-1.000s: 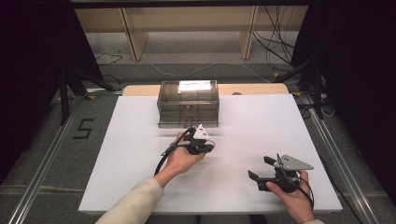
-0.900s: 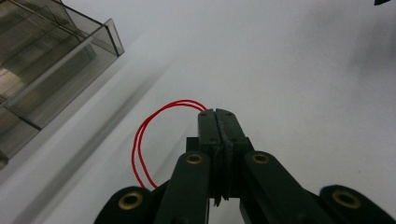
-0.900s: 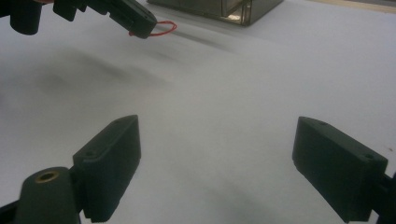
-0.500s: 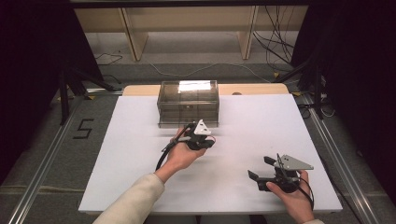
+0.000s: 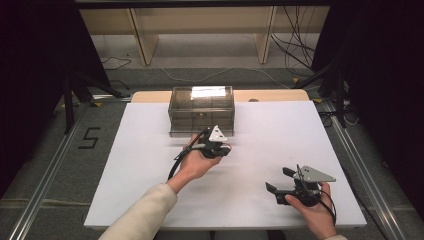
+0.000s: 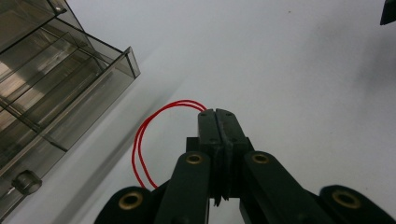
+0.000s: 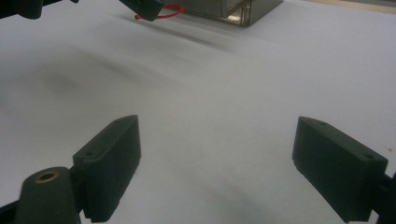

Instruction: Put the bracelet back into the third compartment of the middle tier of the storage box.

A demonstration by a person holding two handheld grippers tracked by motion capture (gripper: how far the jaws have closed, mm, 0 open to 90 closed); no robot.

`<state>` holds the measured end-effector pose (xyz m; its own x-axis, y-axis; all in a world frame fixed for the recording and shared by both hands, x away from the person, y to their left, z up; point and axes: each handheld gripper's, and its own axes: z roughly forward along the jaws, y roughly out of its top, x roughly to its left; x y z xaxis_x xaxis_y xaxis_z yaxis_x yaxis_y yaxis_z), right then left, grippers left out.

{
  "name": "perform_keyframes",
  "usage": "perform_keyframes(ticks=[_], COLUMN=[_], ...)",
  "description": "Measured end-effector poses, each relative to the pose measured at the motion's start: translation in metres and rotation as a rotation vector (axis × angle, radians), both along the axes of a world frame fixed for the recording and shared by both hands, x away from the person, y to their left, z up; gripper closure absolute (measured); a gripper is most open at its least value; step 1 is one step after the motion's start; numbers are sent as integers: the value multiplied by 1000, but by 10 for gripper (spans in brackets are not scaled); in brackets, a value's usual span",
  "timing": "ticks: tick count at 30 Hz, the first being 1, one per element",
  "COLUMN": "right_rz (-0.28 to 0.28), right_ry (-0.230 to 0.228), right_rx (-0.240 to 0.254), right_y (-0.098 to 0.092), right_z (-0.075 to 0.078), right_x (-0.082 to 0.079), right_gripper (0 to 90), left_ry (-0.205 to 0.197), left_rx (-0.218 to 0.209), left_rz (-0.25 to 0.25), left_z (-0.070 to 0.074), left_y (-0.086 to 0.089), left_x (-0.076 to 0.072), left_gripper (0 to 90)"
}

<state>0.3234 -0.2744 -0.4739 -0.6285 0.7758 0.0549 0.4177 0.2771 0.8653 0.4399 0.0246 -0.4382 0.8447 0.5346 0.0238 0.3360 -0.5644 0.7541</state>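
White tabletop (image 5: 150, 165): left gripper (image 6: 219, 122), frame centre, clamps a thin red wire loop (image 6: 144, 140) beside the smoky clear plastic box (image 5: 201, 110); right gripper (image 7: 217, 163) gapes wide, holding nothing.

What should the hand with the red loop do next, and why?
Probably carry the red loop the short way to the clear box and open the jaws there. The left gripper is shut on the loop just beside the box, while the right gripper waits open over bare table.
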Motion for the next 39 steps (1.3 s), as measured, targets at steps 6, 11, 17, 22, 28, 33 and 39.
perform_keyframes(ticks=[6,11,17,22,28,33,39], right_rz=[-1,-1,-1,-2,-4,-3,-4], right_ry=[0,-1,-3,-2,-1,-2,-2], right_rx=[0,1,4,4,6,6,7], right_y=[0,0,0,0,0,0,0], right_z=[0,0,0,0,0,0,0], right_x=[0,0,1,1,1,1,1], right_gripper=[165,165,165,165,166,165,165], left_ry=[-3,-4,-5,-6,-8,-10,-17], left_rx=[-1,2,5,7,11,13,12], left_rz=[6,5,7,10,10,8,13], left_z=[2,4,4,5,7,8,11], left_y=[0,-1,-1,-1,-1,-2,-3], left_x=[2,3,6,7,9,10,12], left_gripper=[899,899,899,899,899,899,899])
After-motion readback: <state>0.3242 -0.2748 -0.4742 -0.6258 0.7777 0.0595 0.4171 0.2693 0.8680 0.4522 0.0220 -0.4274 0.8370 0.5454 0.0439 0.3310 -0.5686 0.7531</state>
